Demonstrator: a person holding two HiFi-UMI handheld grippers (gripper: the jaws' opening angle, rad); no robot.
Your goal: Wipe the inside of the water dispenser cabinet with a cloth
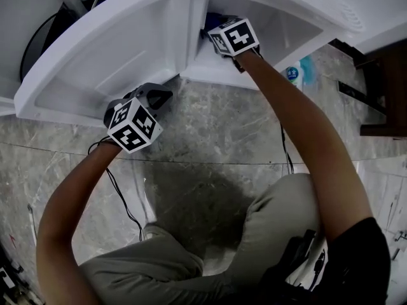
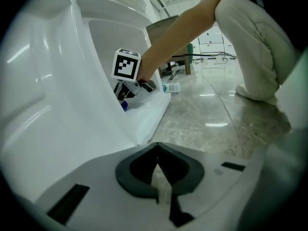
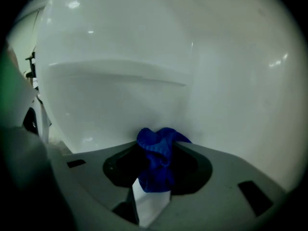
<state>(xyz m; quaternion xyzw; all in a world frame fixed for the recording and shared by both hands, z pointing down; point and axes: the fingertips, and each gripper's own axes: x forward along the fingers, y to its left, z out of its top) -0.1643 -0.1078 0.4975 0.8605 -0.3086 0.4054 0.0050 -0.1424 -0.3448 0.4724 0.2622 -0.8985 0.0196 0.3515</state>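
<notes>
Inside the open water dispenser cabinet, the right gripper had its jaws partly closed on a bunched blue cloth; the cloth filled the gap between them and bulged out past the tips, close against the white inner wall, though whether it pressed on that wall could not be told. From the head view, the right arm reached past the cabinet's front edge, with only the marker cube clear of the opening. The left gripper was closed tight on nothing; it hung low beside the swung-open door, above the marble floor, and contact with the door could not be made out. A small bottle lay on the floor beside the cabinet, well away from both tools.

As a judgement, the task looked to be in its working stage: the cloth was gripped and already in the compartment; the walls showed plain white, with no mark of which parts were wiped; so the sides, the back and the base may all be left to cover.
</notes>
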